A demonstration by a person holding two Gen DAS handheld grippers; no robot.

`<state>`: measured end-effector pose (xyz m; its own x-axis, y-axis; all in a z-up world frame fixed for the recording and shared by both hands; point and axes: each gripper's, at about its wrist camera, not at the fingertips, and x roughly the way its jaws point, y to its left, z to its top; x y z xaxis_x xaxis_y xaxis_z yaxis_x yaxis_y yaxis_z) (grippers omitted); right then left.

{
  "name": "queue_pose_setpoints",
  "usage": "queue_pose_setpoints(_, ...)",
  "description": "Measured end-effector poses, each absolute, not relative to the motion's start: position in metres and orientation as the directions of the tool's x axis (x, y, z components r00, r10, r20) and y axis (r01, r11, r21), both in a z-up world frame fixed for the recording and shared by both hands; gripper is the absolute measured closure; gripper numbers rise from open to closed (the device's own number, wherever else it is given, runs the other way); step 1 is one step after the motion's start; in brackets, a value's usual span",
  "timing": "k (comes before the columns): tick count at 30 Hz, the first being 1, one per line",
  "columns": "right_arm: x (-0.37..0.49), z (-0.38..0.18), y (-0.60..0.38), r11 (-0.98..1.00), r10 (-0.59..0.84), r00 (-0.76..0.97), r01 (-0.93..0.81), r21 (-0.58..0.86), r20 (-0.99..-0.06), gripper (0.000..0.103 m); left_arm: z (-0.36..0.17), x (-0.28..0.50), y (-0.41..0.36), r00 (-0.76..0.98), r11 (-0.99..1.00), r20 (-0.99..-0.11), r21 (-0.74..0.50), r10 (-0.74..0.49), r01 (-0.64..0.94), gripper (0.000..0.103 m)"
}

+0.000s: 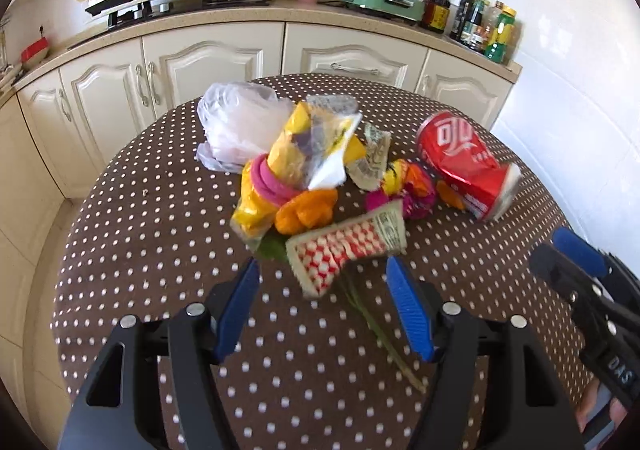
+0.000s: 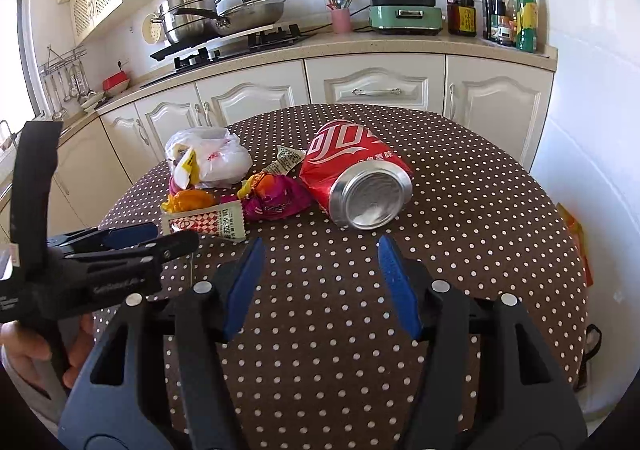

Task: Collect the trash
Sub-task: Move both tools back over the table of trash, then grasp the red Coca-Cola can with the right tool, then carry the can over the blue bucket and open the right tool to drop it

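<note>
Both tools hovered spread over the dotted brown worktop point(image 2: 460, 209), the left tool point(image 1: 322, 278) framing a flat red-and-white checked packet point(image 1: 340, 250) and the right tool point(image 2: 320, 250) facing a dented red can point(image 2: 356, 173) lying on its side. Behind them lay crinkled yellow, orange and pink wrappers point(image 1: 296, 169). A filmy white plastic bag point(image 1: 236, 125) lay farthest.

Everything is sitting on the round brown polka-dot table point(image 2: 460, 209), placed w/ ref. to the crushed red soda can point(image 2: 358, 177) lying on its side. Left of can, touching: crumpled pink-orange wrapper point(image 2: 276, 195). Further left: red-white checkered paper packet point(image 2: 204, 221), w/ orange-yellow wrappers point(image 2: 186, 201) just behind it. Behind those, far left of can: white plastic bag point(image 2: 216, 155). Small printed sachet point(image 2: 288, 159) is lying just behind-left of can.
</note>
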<state>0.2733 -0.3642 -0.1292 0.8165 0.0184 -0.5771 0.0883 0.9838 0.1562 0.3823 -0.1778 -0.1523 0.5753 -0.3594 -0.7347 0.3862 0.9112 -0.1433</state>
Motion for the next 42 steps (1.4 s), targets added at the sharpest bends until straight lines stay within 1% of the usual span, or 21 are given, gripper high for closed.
queue_pose_setpoints(1,0.276,-0.129,-0.365,0.984,0.018,0.816,0.089,0.156,-0.578,0.044,-0.152,0.385,-0.179,0.569,0.908,-0.734,-0.157,-0.37,0.388,0.039)
queue_pose_setpoints(3,0.279,-0.13,-0.367,0.983,0.017,0.815,0.09,0.157,-0.58,0.044,-0.153,0.391,-0.182,0.556,0.906,-0.74,-0.172,-0.379,0.387,0.065)
queue_pose_setpoints(4,0.281,-0.13,-0.367,0.984,0.016,0.814,0.092,0.155,-0.58,0.044,-0.154,0.392,-0.181,0.548,0.903,-0.741,-0.185,-0.387,0.388,0.065)
queue_pose_setpoints(6,0.285,-0.13,-0.369,0.983,0.011,0.813,0.099,0.157,-0.582,0.043,-0.153,0.393,-0.181,0.553,0.902,-0.735,-0.188,-0.391,0.388,0.076)
queue_pose_setpoints(7,0.287,-0.13,-0.37,0.983,0.008,0.813,0.102,0.156,-0.582,0.043,-0.151,0.392,-0.179,0.557,0.901,-0.731,-0.189,-0.394,0.39,0.079)
queue_pose_setpoints(8,0.289,-0.129,-0.372,0.982,0.004,0.813,0.106,0.154,-0.582,0.041,-0.149,0.389,-0.176,0.558,0.894,-0.72,-0.2,-0.411,0.401,0.085)
queue_pose_setpoints(10,0.293,-0.129,-0.374,0.982,-0.013,0.812,0.12,0.144,-0.584,0.039,-0.144,0.382,-0.174,0.561,0.888,-0.711,-0.205,-0.424,0.412,0.089)
queue_pose_setpoints(11,0.295,-0.129,-0.376,0.982,-0.016,0.811,0.124,0.144,-0.585,0.039,-0.142,0.378,-0.172,0.569,0.886,-0.702,-0.203,-0.428,0.416,0.095)
queue_pose_setpoints(12,0.297,-0.129,-0.378,0.981,-0.018,0.81,0.127,0.146,-0.586,0.039,-0.138,0.372,-0.169,0.577,0.88,-0.686,-0.21,-0.443,0.426,0.098)
queue_pose_setpoints(16,0.304,-0.129,-0.394,0.966,-0.011,0.817,0.158,0.205,-0.577,0.038,-0.124,0.356,-0.163,0.634,0.882,-0.633,-0.187,-0.445,0.433,0.101)
queue_pose_setpoints(19,0.313,-0.128,-0.414,0.938,0.011,0.825,0.187,0.291,-0.565,0.038,-0.109,0.345,-0.155,0.694,0.893,-0.574,-0.174,-0.434,0.414,0.101)
queue_pose_setpoints(22,0.329,-0.128,-0.431,0.908,0.067,0.823,0.184,0.377,-0.563,0.038,-0.094,0.339,-0.148,0.734,0.897,-0.522,-0.178,-0.434,0.404,0.101)
queue_pose_setpoints(24,0.348,-0.131,-0.446,0.879,0.125,0.813,0.175,0.444,-0.569,0.038,-0.088,0.338,-0.148,0.749,0.902,-0.508,-0.173,-0.426,0.395,0.101)
queue_pose_setpoints(28,0.381,-0.143,-0.464,0.861,0.192,0.762,0.171,0.478,-0.619,0.038,-0.084,0.341,-0.148,0.755,0.908,-0.509,-0.172,-0.413,0.381,0.101)
queue_pose_setpoints(31,0.396,-0.155,-0.469,0.826,0.296,0.716,0.141,0.546,-0.633,0.039,-0.086,0.342,-0.147,0.751,0.91,-0.518,-0.174,-0.41,0.377,0.101)
queue_pose_setpoints(33,0.394,-0.154,-0.462,0.842,0.304,0.709,0.113,0.527,-0.636,0.047,-0.088,0.342,-0.145,0.749,0.91,-0.522,-0.17,-0.409,0.378,0.101)
queue_pose_setpoints(34,0.391,-0.152,-0.457,0.851,0.299,0.711,0.103,0.515,-0.636,0.048,-0.088,0.342,-0.143,0.749,0.911,-0.523,-0.169,-0.407,0.376,0.101)
queue_pose_setpoints(36,0.382,-0.142,-0.44,0.912,0.207,0.721,0.101,0.396,-0.661,0.056,-0.089,0.341,-0.139,0.748,0.912,-0.525,-0.175,-0.406,0.371,0.101)
queue_pose_setpoints(39,0.364,-0.125,-0.406,0.97,0.106,0.747,0.066,0.232,-0.656,0.068,-0.09,0.339,-0.133,0.749,0.915,-0.528,-0.178,-0.4,0.363,0.101)
queue_pose_setpoints(42,0.347,-0.117,-0.377,0.992,0.063,0.757,0.025,0.126,-0.651,0.072,-0.092,0.335,-0.127,0.749,0.918,-0.533,-0.178,-0.394,0.356,0.101)
